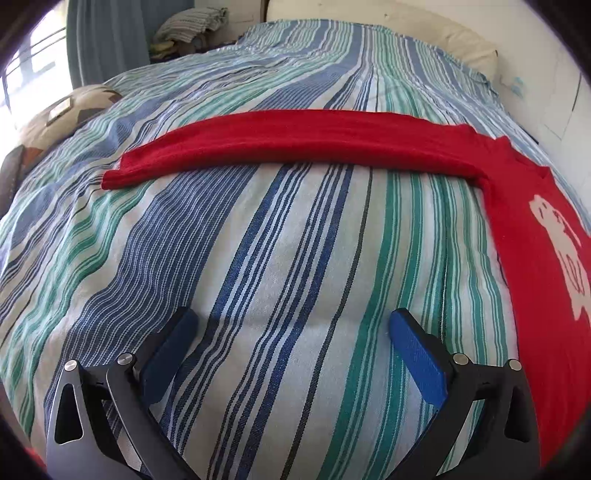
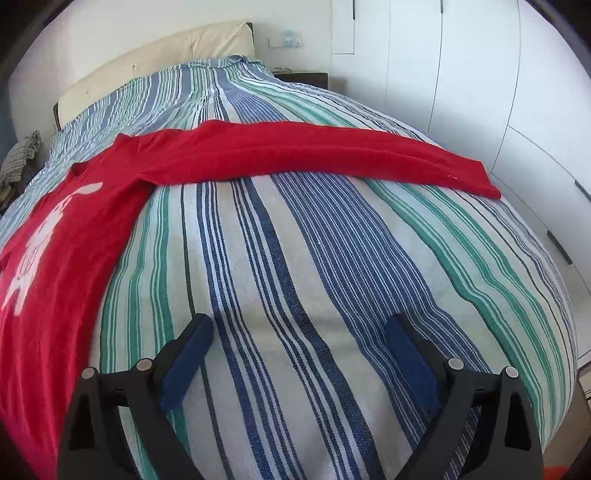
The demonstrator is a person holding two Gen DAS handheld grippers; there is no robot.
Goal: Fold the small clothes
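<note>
A red long-sleeved top with a white print lies flat on the striped bedspread. In the left wrist view its body [image 1: 546, 236] fills the right edge and one sleeve [image 1: 295, 144] stretches straight out to the left. In the right wrist view the body [image 2: 55, 236] lies at the left and the other sleeve [image 2: 314, 151] runs out to the right. My left gripper [image 1: 291, 321] hovers over bare bedspread, open, well short of the sleeve. My right gripper [image 2: 299, 328] is likewise open over bare bedspread, with nothing between its blue pads [image 2: 406, 354].
The striped bedspread [image 1: 258, 258] covers the whole bed. A cream headboard [image 2: 155, 62] stands at the far end. Patterned cushions [image 1: 62, 114] and a pile of folded cloth [image 1: 192, 26] sit at the left. White wardrobe doors [image 2: 480, 92] flank the right side of the bed.
</note>
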